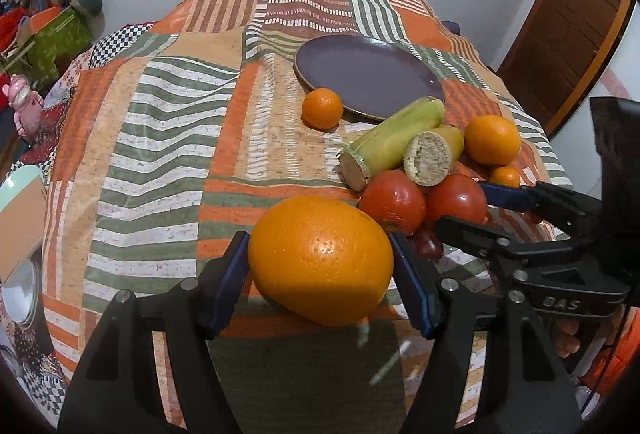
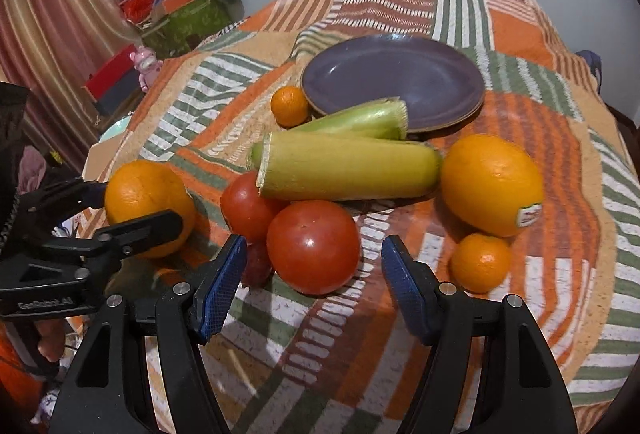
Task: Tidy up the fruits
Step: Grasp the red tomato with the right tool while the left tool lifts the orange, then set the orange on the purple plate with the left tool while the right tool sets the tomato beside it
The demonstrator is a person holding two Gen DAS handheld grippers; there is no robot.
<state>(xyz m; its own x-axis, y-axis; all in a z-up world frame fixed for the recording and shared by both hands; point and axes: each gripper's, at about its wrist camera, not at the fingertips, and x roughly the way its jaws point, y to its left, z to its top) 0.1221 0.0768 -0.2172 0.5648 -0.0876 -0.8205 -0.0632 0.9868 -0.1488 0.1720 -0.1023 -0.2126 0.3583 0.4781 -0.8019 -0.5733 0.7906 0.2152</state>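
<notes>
Left gripper (image 1: 320,258) clenching its jaws on a large orange (image 1: 320,260) just above the patterned worktop (image 1: 160,137), right gripper (image 2: 314,270) hovering with jaws spread wide around a tomato (image 2: 313,246), purple plate (image 2: 394,77) sitting bare behind the fruit pile

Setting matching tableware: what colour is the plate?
Purple plate, clearest in the right wrist view.
</notes>
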